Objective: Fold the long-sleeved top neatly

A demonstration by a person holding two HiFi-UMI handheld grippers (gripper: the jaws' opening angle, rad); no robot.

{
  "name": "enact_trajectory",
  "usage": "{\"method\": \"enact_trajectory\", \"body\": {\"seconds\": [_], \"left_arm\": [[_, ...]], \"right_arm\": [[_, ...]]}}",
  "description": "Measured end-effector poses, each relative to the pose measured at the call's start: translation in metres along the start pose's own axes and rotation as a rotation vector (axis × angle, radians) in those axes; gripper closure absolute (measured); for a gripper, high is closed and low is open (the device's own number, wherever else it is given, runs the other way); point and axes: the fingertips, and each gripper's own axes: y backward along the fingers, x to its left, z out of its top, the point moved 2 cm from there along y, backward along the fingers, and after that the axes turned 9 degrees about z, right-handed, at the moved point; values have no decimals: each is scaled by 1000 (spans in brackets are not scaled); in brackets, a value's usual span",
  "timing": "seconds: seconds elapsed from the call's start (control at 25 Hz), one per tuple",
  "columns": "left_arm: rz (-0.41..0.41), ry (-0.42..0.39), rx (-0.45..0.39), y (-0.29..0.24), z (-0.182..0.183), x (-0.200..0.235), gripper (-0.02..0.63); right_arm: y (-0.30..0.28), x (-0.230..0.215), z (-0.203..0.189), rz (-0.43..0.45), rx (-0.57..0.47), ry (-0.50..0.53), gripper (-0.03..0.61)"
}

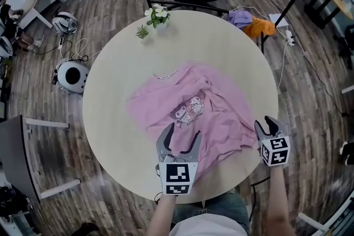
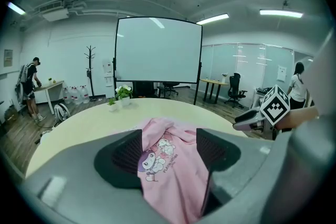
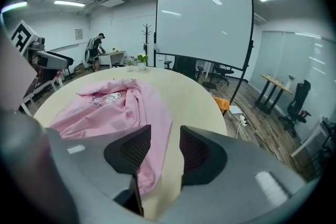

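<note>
The pink long-sleeved top [image 1: 191, 110] lies crumpled on the round table [image 1: 116, 91], spread from the middle toward the near edge, its cartoon print facing up. The left gripper [image 1: 182, 134] hangs over the top's near part with its jaws spread wide; the cloth runs between them, perhaps brushing the pads. The right gripper [image 1: 265, 125] sits at the table's near right edge, just beside the top's right hem, jaws parted and holding nothing. Small potted plants [image 1: 157, 16] stand at the far edge.
</note>
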Motion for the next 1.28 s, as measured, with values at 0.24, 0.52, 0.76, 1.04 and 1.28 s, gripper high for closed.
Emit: {"method": "enact_trajectory", "body": {"seconds": [0.24, 0.52, 0.76, 1.04, 1.28], "left_arm": [[-62, -37, 8, 3, -4, -30, 299], [-97, -62, 21, 4, -10, -53, 299], [-107, -72, 39, 6, -17, -63, 299], [-105, -71, 52, 5, -19, -65, 299], [-91, -60, 53, 1, -20, -62, 299]], "right_arm": [[17, 14, -46, -8, 25, -103, 374], [20, 27, -77, -4, 48, -184, 366], [7, 38, -98, 37, 72, -268, 364], [-6, 44, -109, 78, 142, -281, 419], [-4, 36, -105, 57, 163, -222, 520]]}}
